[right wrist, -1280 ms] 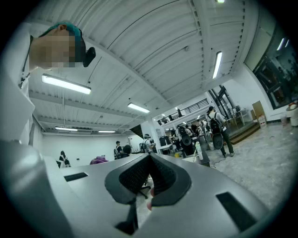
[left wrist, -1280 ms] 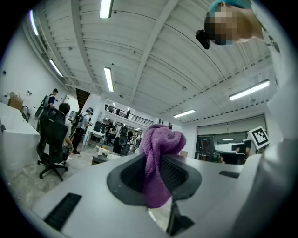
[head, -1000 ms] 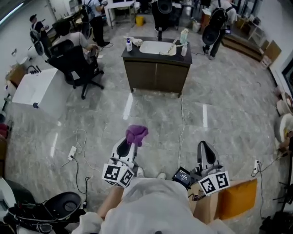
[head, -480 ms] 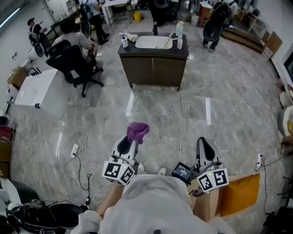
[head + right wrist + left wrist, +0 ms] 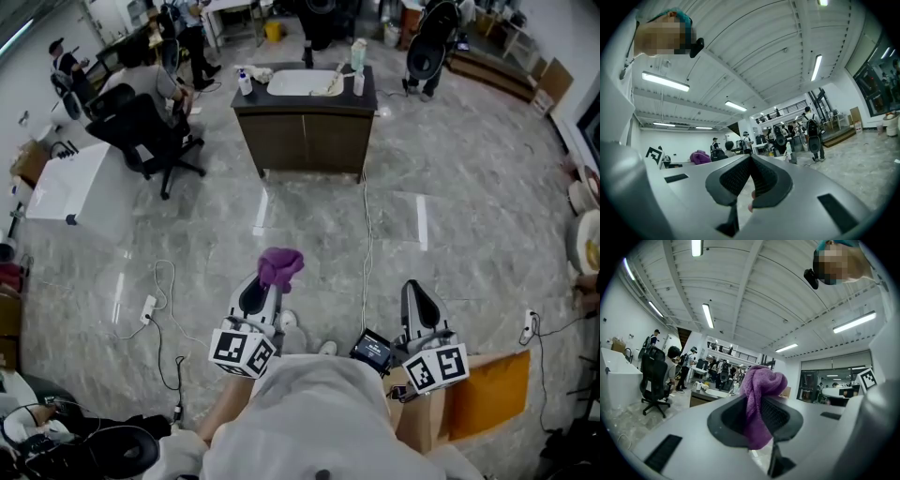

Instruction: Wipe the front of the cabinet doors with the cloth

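Note:
A purple cloth (image 5: 279,267) is clamped in my left gripper (image 5: 259,292), low in the head view; it bunches above the jaws in the left gripper view as the purple cloth (image 5: 759,394). My right gripper (image 5: 419,305) is shut with nothing between its jaws and points forward beside the left one. The dark cabinet (image 5: 303,141) with two front doors stands far ahead across the floor, a white sink (image 5: 303,83) in its top. In the left gripper view the cabinet (image 5: 704,398) is small and distant. Both grippers are well away from it.
Bottles (image 5: 358,54) stand on the cabinet top. Cables (image 5: 366,244) and a power strip (image 5: 146,310) lie on the marble floor. Office chairs (image 5: 141,131) and people are at the back left, a white table (image 5: 61,183) at the left, an orange box (image 5: 487,398) by my right side.
The cabinet has slid a little up and left in the head view. Both grippers keep the same pose, the cloth still held.

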`<state>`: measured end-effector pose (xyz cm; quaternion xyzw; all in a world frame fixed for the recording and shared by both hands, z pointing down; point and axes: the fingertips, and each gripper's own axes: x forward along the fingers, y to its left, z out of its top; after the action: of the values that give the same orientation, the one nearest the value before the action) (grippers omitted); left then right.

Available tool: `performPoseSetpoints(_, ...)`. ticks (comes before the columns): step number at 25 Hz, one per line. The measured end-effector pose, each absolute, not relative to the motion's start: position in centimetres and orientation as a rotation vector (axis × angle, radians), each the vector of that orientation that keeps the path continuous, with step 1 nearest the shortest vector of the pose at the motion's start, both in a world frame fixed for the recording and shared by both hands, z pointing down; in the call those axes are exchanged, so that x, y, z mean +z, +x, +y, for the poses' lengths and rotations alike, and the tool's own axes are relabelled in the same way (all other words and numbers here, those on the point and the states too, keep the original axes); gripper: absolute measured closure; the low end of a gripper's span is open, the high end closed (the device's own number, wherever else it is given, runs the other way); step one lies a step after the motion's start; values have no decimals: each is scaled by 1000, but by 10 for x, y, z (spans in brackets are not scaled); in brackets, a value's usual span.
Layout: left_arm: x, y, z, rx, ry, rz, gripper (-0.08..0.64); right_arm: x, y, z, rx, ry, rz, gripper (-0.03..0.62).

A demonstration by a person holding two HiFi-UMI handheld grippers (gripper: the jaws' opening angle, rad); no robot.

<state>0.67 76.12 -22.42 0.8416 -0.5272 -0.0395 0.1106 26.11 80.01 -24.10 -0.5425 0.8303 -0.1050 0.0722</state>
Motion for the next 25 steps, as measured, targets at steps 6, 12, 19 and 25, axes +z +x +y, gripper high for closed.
performPoseSetpoints(6, -221, 2, 735, -127, 2462, -1551, 486, -235, 257, 778, -323, -1645, 2513, 565)
performPoseSetpoints(12, -212, -11, 687, -136, 2429, -1527, 486, -235, 246, 734, -349, -1685, 2513, 565)
performPoseSetpoints(19, -207, -25, 612, -148, 2433, -1485, 486, -239, 227, 666, -330, -1736, 2511, 565)
performPoseSetpoints(25, -206, -41, 558, -163, 2467, -1425, 486, -239, 206, 620, -329, -1792, 2489, 565)
